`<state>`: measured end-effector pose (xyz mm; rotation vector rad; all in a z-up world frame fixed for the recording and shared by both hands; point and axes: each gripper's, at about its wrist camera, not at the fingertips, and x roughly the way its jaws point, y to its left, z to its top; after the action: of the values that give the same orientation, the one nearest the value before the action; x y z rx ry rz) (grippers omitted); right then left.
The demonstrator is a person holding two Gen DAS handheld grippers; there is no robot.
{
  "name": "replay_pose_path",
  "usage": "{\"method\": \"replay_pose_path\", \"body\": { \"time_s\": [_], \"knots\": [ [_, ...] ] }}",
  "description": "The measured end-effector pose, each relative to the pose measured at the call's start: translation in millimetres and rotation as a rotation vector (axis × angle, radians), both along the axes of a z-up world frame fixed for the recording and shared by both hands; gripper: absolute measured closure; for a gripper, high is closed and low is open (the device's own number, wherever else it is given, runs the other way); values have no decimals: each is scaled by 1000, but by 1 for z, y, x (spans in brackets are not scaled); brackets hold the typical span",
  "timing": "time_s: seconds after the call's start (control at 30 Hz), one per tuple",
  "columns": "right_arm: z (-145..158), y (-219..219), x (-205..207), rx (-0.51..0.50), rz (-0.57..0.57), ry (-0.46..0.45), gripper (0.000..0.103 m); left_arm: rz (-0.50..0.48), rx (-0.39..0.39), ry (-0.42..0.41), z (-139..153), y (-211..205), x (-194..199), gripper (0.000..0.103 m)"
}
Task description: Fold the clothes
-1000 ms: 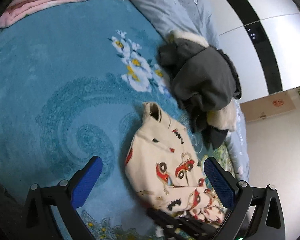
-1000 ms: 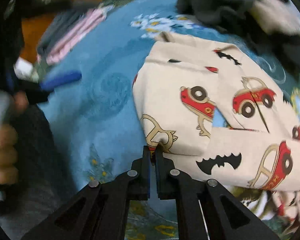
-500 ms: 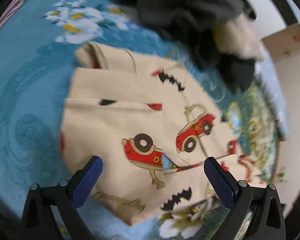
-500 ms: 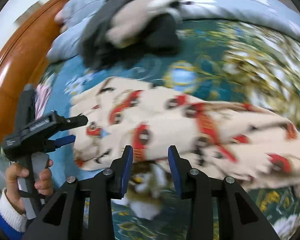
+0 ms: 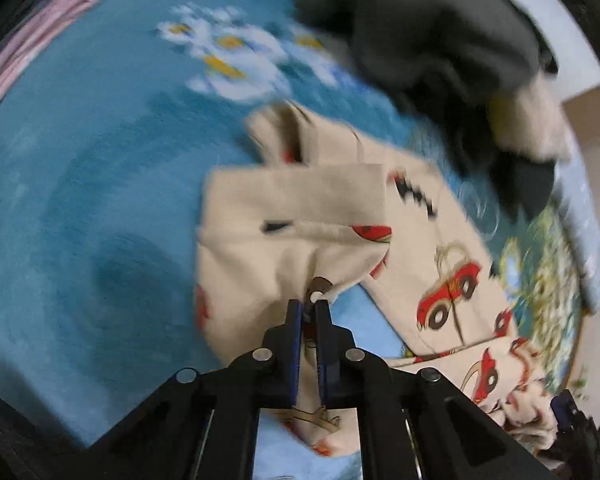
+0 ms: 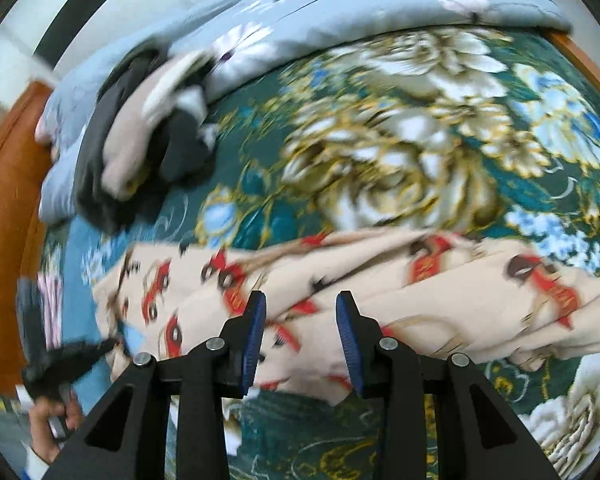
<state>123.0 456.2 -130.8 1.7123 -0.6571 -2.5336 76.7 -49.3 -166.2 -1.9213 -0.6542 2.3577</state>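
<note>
The left gripper is pinching a fold of the cream car-print garment, its two blue-padded fingers pressed nearly together with the cloth caught between them and bunching just ahead of the tips. The garment is spreading out ahead of and to the right of this gripper across the blue floral blanket, with one flap lying doubled over the front panel. Farther ahead and to the right, a dark grey garment with a pale fleecy lining is lying in a heap, and a pink striped cloth is sitting far off to the upper left. The right gripper is hanging with its fingers parted wide and holding nothing; the cream garment is stretching sideways just beyond and under its tips. Ahead of it a pale blue quilt is lying along the far edge, and the left gripper's handle is showing at the lower left, blurred.
</note>
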Motion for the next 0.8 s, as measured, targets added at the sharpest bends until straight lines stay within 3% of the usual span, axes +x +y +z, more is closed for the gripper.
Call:
{"method": "replay_pose_path", "body": {
  "time_s": [0.13,0.3,0.43,0.57,0.67,0.73,0.8],
  "knots": [
    [11,37,-10,-35,-126,19,63,99,78,79,23,-54,7,96],
    [-9,47,-39,-141,-183,-78,58,227,136,112,30,-110,19,98],
    [-26,33,-43,-195,-220,-175,58,266,180,128,28,-113,23,98],
    [-18,27,-28,-61,-201,-200,58,253,149,168,31,-103,22,99],
    [-13,48,4,4,-243,-227,58,309,150,181,29,-111,24,103],
    [-18,65,30,7,-272,-269,58,361,194,174,23,-122,26,103],
    [-31,78,61,26,-298,-371,58,383,238,145,18,-127,27,103]
  ]
}}
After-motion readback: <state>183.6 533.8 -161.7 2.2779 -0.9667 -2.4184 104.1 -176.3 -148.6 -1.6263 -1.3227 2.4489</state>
